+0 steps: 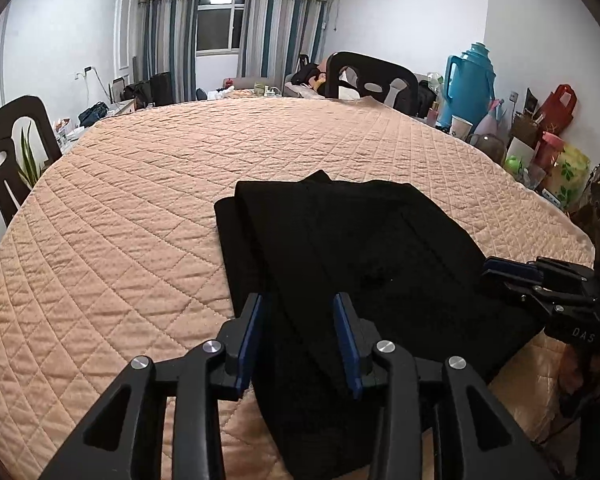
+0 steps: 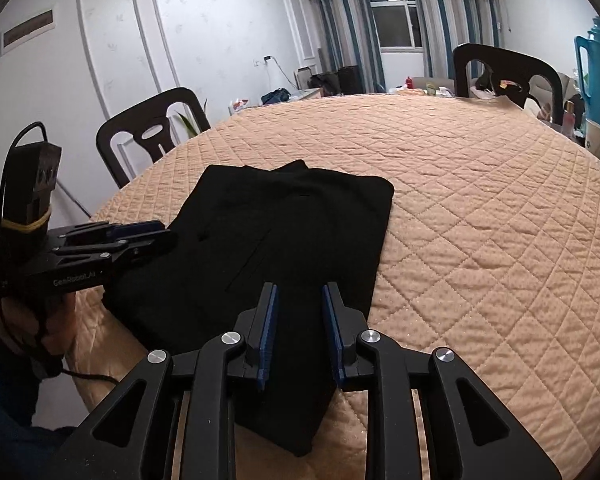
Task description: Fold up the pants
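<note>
Black pants (image 1: 340, 232) lie folded into a broad stack on the peach quilted table cover (image 1: 140, 200), and their near end hangs over the table's front edge. My left gripper (image 1: 299, 300) hovers over the left side of that near end with its blue pads apart and flat cloth showing between them. My right gripper (image 2: 299, 288) stands open the same way over the right side of the pants (image 2: 284, 216). Each gripper also appears side-on in the other view: the right gripper (image 1: 490, 270) at the pants' right edge, the left gripper (image 2: 164, 232) at their left edge. A hand (image 2: 56, 320) grips the left gripper's handle.
Dark chairs stand at the table's far side (image 1: 372, 76) and left side (image 1: 8, 152). A teal thermos (image 1: 470, 84), a paper cup (image 1: 460, 126) and bags crowd the right edge. The quilted table cover (image 2: 480, 200) stretches bare beyond and beside the pants.
</note>
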A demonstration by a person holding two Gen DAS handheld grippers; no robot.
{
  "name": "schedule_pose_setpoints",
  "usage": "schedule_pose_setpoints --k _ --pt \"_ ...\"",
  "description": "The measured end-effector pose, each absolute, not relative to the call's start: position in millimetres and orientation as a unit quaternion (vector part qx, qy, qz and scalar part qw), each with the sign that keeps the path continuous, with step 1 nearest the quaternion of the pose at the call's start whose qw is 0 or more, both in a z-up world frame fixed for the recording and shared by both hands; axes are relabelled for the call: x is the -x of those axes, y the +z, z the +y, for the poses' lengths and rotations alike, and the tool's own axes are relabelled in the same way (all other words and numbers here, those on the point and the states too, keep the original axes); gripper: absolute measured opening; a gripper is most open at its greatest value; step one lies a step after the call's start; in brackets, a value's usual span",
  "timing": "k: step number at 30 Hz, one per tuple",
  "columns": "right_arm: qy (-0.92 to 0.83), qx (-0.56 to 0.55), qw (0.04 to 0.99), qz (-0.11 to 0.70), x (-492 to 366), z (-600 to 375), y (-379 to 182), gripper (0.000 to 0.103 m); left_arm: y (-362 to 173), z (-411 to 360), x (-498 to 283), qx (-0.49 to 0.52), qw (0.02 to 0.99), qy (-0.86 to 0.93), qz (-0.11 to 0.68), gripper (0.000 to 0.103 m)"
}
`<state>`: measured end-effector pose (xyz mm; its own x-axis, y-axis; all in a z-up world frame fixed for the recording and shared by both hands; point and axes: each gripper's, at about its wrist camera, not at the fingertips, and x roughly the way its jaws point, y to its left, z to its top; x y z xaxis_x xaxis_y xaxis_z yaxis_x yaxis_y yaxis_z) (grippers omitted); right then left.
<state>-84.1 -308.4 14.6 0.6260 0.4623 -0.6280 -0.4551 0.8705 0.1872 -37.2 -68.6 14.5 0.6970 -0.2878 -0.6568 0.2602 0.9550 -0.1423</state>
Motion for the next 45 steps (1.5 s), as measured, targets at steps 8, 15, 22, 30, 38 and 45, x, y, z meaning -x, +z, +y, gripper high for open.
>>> schedule_pose_setpoints --k 8,15,22,30,38,45 --pt "0.251 0.000 0.904 0.346 87.3 -307.6 14.6 0.024 11.7 -63.6 40.1 0.026 0.922 -0.147 0.358 0.044" --pt "0.246 -0.005 0.904 0.349 88.9 -307.4 15.0 0.024 11.0 -59.8 42.2 0.034 0.922 -0.148 0.357 0.045" --pt "0.241 -0.038 0.903 0.352 100.1 -323.3 21.7 0.027 10.9 -40.5 56.8 0.062 0.922 -0.140 0.355 0.044" --pt "0.240 -0.150 0.879 0.383 75.7 -354.9 13.3 0.043 9.7 -29.0 37.1 0.116 0.907 -0.161 0.372 0.045" --pt "0.245 -0.149 0.877 0.385 69.5 -347.1 13.7 0.043 7.2 -40.7 33.5 0.120 0.902 -0.175 0.375 0.050" --pt "0.263 -0.165 0.859 0.408 67.2 -341.4 1.6 0.043 -3.8 -29.0 37.0 0.155 0.891 -0.179 0.388 0.058"
